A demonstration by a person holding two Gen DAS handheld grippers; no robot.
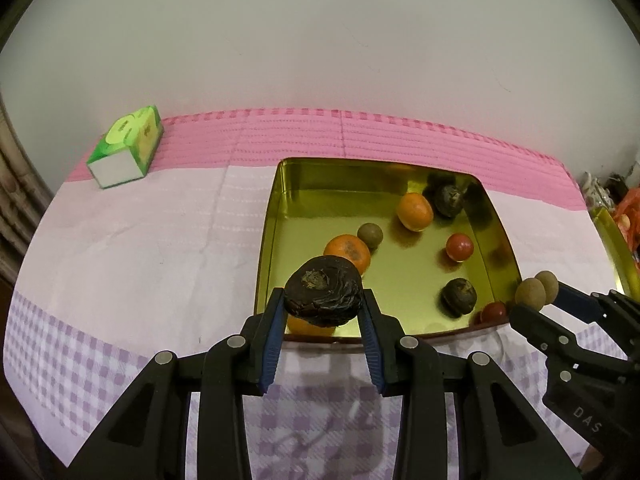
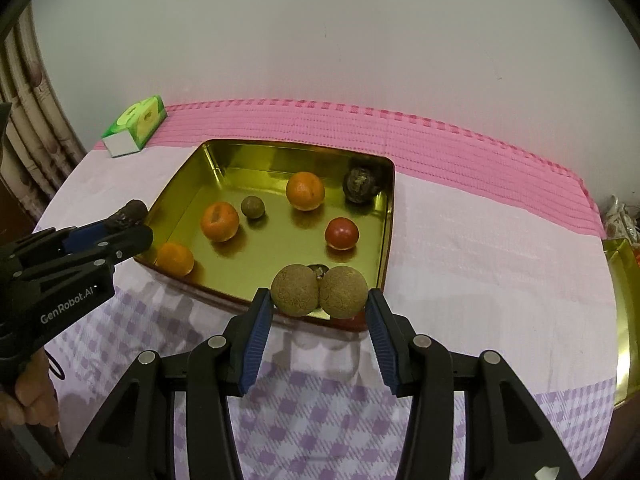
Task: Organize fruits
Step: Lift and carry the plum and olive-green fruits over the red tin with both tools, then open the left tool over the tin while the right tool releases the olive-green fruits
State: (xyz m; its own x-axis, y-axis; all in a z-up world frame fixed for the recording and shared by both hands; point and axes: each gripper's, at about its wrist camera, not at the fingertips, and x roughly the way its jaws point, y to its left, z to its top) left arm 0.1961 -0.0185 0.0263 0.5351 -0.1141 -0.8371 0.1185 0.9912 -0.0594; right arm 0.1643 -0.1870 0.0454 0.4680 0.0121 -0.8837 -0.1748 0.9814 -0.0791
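Left gripper (image 1: 323,306): closed on a dark wrinkled fruit (image 1: 324,297), held above the near left corner of the gold tray (image 1: 276,184).
Right gripper (image 2: 319,300): part-closed on two tan round fruits (image 2: 319,290), pressed side by side between the pads, above the tray's near edge.
Step in hand: judged carrying; both loads are airborne, whether coming in or going out cannot be told.
Next move: needs a steady grip, as the paired fruits may slip.
Tray contents: three oranges (image 2: 219,221), two red fruits (image 2: 341,233), two dark fruits, one small tan fruit.
Far left: green box (image 1: 127,145).
View difference: only the left wrist view shows the near dark fruit (image 1: 459,297) whole; the right wrist view shows the third orange (image 2: 175,258) whole.
Far right: second gold tray (image 2: 626,320).
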